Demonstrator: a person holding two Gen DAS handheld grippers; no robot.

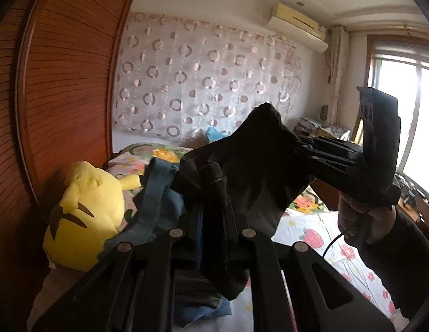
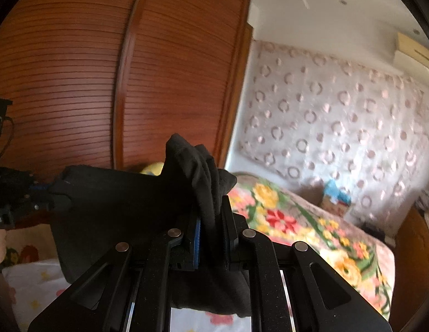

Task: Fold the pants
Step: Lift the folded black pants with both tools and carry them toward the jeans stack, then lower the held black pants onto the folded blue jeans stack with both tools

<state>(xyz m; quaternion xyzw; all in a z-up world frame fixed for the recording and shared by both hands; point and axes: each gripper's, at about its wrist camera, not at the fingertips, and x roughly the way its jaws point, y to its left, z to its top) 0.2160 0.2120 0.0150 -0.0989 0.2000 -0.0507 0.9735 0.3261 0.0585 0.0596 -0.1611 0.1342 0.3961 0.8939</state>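
Pants [image 1: 242, 171], black ones, hang in the air above the bed [image 1: 319, 238], stretched roughly level between my two grippers. Left gripper [image 1: 211, 193] is clamped narrow on a bunched edge, pointing forward and a bit up. Right gripper [image 2: 211, 215] pinches the other bunched end, its handle in my hand [image 1: 361, 215]. Blue jeans [image 1: 159, 193] and a yellow Pikachu plush [image 1: 84, 213] lie on the bed underneath.
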